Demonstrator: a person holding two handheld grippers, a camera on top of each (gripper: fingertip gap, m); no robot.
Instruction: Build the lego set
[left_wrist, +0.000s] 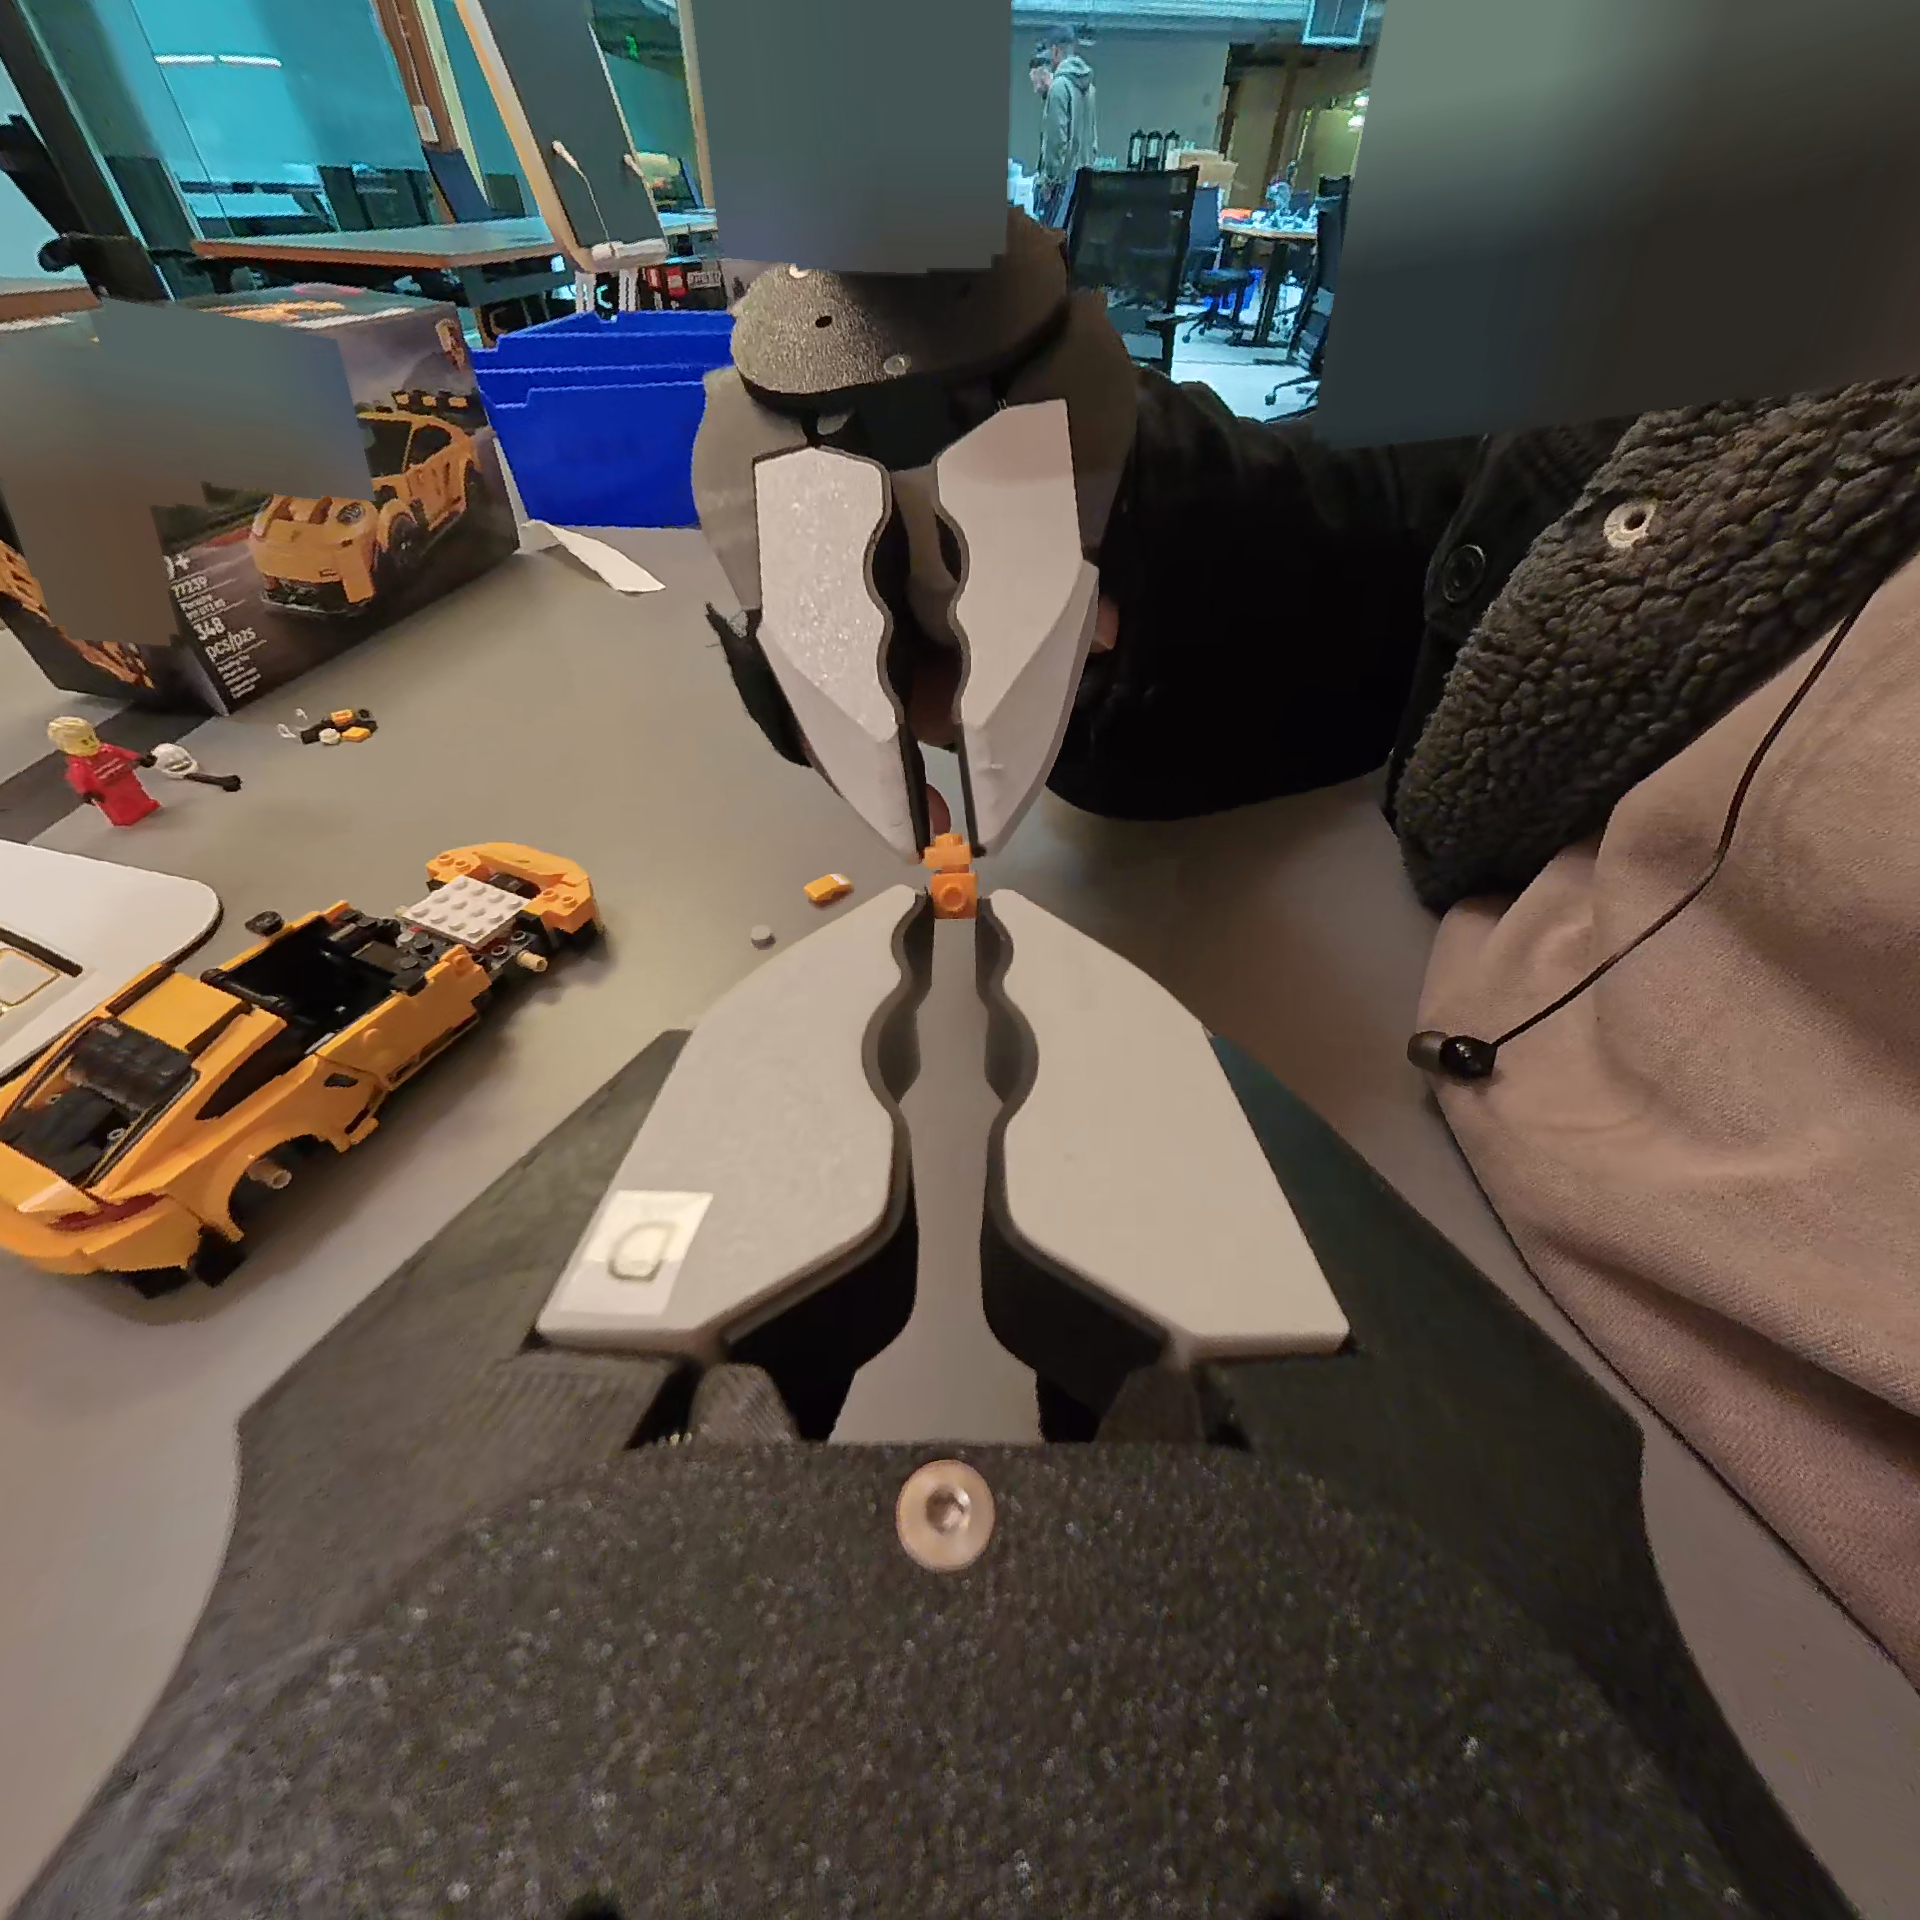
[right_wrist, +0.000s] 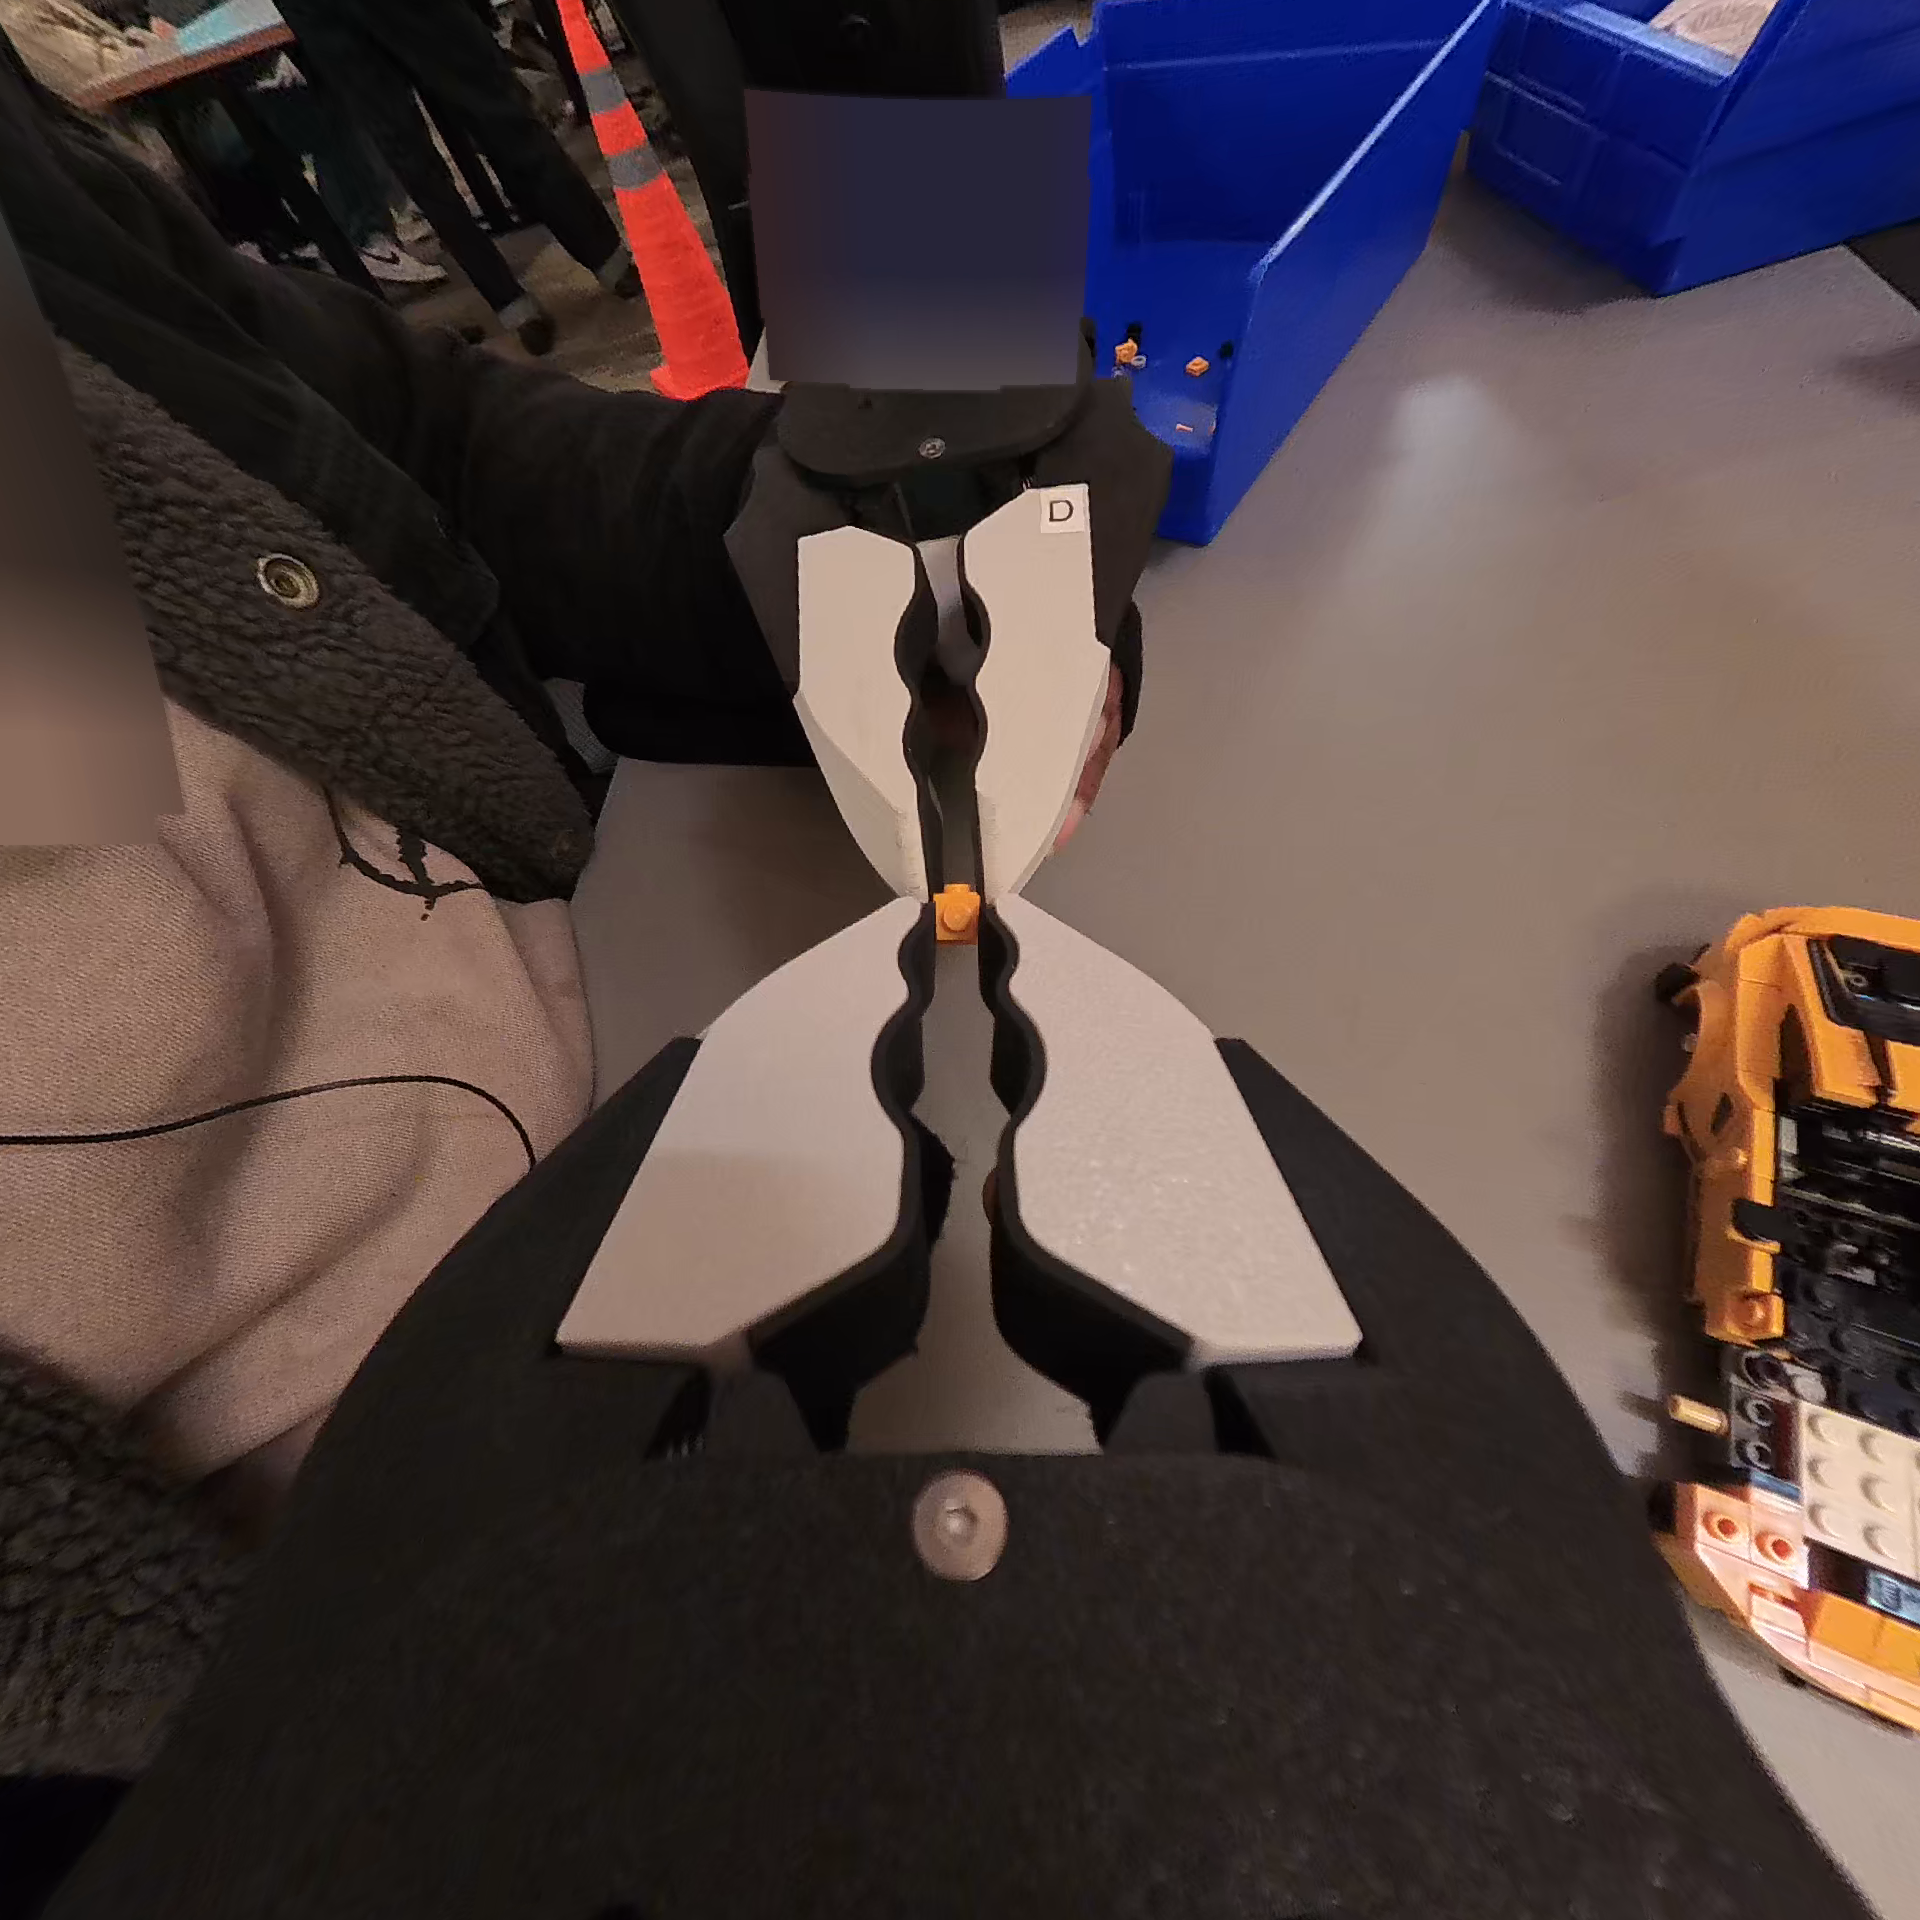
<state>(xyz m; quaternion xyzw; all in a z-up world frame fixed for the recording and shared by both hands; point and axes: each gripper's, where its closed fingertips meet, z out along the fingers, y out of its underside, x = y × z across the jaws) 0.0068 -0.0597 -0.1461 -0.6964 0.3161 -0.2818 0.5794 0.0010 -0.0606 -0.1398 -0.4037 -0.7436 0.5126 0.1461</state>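
Grey table (left_wrist: 582, 665) carries the scene. Blue bins (right_wrist: 1299, 260) stand at its far edge; one bin is open toward the table. An orange traffic cone (right_wrist: 655, 229) stands on the floor beyond the table. A person in a beige sweatshirt (left_wrist: 1714, 1091) with a dark fleece collar (left_wrist: 1621, 623) sits at the table edge. A black earphone (left_wrist: 1455, 1055) hangs on its cord over the sweatshirt.
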